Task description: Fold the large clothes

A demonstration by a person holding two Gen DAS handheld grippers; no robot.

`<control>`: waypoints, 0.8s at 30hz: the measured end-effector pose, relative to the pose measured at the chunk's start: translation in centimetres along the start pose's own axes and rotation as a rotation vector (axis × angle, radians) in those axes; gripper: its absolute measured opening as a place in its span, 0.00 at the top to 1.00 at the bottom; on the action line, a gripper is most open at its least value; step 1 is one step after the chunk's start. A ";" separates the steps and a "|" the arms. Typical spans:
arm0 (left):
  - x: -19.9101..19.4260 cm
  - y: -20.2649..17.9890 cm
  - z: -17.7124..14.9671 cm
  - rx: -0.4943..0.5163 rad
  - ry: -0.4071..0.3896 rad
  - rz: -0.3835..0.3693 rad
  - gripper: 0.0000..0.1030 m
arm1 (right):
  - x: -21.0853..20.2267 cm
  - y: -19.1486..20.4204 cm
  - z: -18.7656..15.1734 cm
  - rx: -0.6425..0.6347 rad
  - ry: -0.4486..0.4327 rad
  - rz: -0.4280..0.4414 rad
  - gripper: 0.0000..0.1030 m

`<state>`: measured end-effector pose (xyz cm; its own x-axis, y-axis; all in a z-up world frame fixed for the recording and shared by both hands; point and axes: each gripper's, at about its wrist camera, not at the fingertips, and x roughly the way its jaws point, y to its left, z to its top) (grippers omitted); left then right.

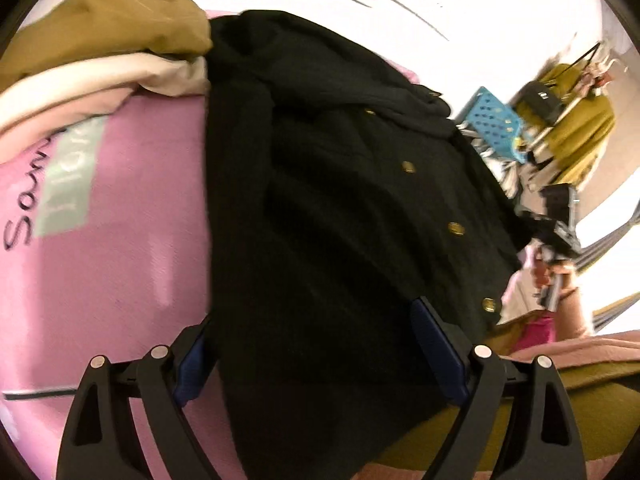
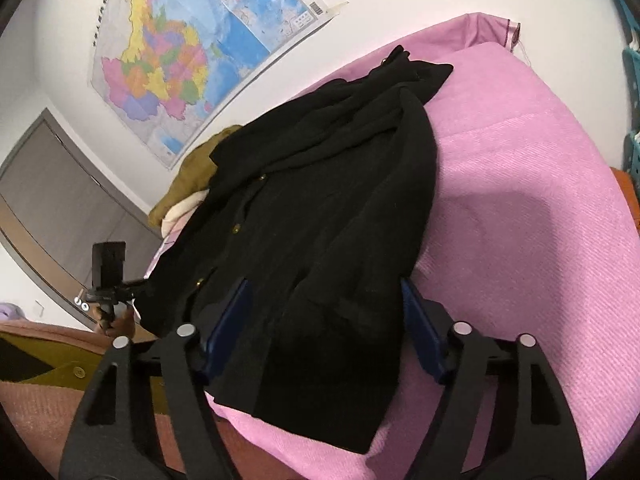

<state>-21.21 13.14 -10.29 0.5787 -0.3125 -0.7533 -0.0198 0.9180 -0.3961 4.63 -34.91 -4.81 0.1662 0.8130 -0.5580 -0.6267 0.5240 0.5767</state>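
A black knitted coat with round gold buttons [image 1: 320,208] lies spread lengthwise on a bed covered by a pink ribbed blanket [image 2: 520,200], its hem at 6 o'clock toward both cameras and its collar end at 12 o'clock.

The left tongs [image 1: 316,344] stand wide, angled steeply down over the hem. The blue-padded fingers [image 1: 436,348] straddle the dark cloth without pinching it.

The right tongs [image 2: 324,320] are also apart, though less widely, tilted down more gently over the lower coat. Whether their pads touch the fabric I cannot tell.

At 10 o'clock of the coat sits a pile of folded clothes, mustard-brown on cream [image 1: 100,48]. In the left view the other hand [image 1: 560,276] grips its tool's handle at 3 o'clock.
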 end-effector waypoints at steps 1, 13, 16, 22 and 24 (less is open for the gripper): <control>0.2 -0.1 0.0 0.001 0.000 0.007 0.16 | -0.1 -0.2 0.0 0.008 -0.004 -0.006 0.35; -0.2 -1.0 1.1 -0.079 -0.054 0.107 0.85 | 0.1 -1.3 -0.5 0.120 -0.038 0.104 0.86; -1.7 -0.7 1.5 -0.130 -0.085 0.034 0.89 | -3.3 0.1 0.0 0.120 -0.160 0.160 0.89; -6.8 -0.6 0.7 -0.164 -0.210 -0.088 0.92 | -9.3 7.1 0.1 -0.079 -0.280 0.147 0.90; -8.0 -0.2 -0.3 -0.176 -0.242 -0.110 0.92 | -10.4 8.9 -0.4 -0.153 -0.288 0.141 0.90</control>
<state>-26.12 15.42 -4.37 0.7617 -0.3208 -0.5629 -0.0751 0.8193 -0.5685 -2.99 -38.83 5.87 0.2644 0.9243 -0.2752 -0.7622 0.3751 0.5276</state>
